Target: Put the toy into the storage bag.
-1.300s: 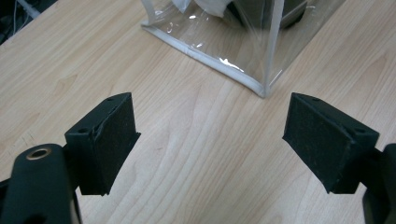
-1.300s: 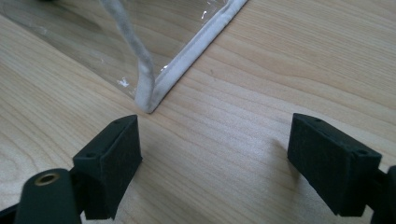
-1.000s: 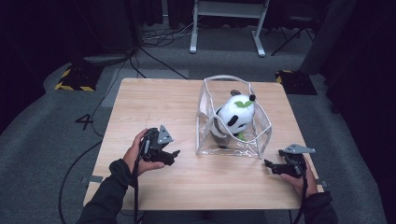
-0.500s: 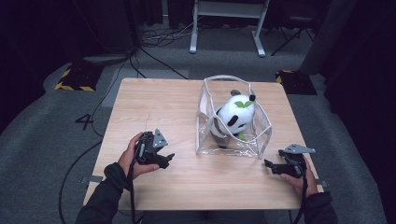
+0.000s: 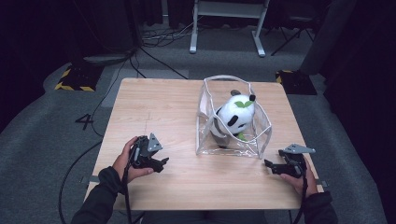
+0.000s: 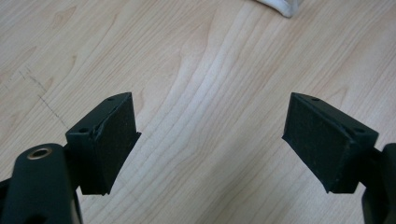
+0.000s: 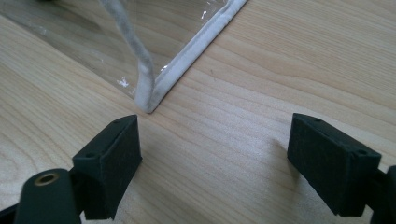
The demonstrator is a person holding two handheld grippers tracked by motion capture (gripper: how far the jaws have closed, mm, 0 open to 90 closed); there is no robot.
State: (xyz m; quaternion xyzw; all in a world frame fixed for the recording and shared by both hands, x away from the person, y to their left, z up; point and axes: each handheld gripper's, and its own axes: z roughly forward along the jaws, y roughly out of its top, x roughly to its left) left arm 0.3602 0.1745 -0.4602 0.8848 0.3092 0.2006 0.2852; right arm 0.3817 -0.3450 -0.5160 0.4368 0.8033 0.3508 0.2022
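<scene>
Here both grippers, left gripper and right gripper, hold jaws wide, empty.

The left gripper hangs wide apart over bare wooden table.

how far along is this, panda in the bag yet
Done: the plush panda sits inside the clear plastic bag, which stands open on the wooden table. In hand: nothing; the left gripper and right gripper are both open, resting on the table either side of the bag and apart from it. Left: possibly closing the bag.
</scene>
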